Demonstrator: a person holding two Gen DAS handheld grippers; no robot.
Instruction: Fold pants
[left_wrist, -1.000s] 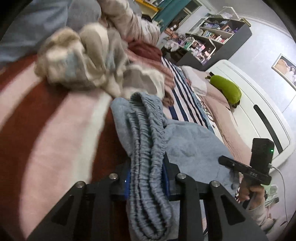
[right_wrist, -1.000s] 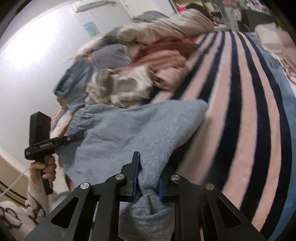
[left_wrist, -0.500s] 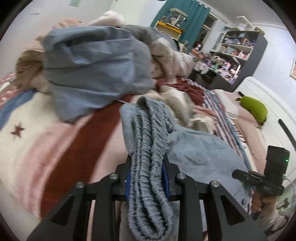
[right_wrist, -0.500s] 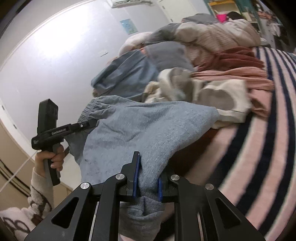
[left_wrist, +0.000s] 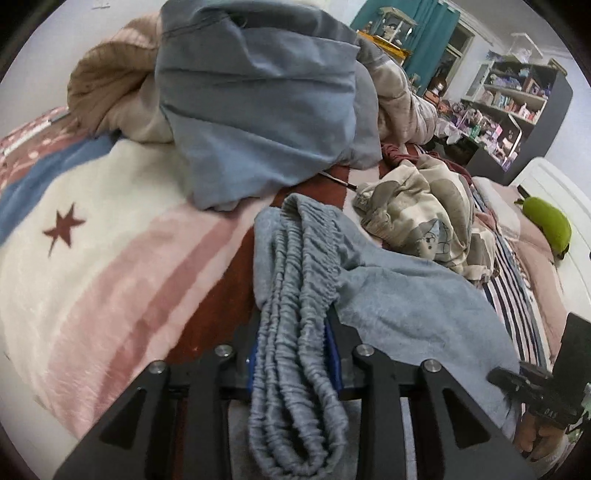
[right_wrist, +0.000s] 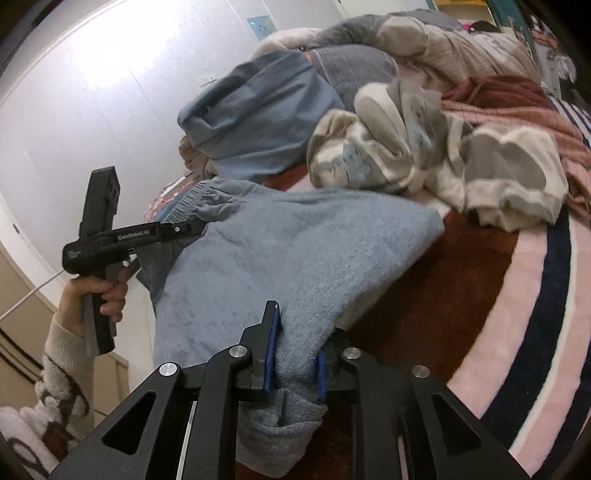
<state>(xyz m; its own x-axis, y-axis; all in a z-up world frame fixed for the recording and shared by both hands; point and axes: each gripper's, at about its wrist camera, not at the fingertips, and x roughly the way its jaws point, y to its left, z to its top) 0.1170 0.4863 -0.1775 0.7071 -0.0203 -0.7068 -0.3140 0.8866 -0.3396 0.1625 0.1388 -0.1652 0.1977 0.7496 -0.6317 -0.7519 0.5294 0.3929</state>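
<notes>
Both views have swung toward the clothes pile; left gripper and right gripper, opening around the pants, may drop them askew.

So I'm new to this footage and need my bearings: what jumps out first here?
The grey-blue pants stretch between both grippers over the striped blanket: the left gripper has the gathered waistband, the right gripper a bunched end, both now opening. Behind lies a heap of laundry, topped by a blue garment.
</notes>
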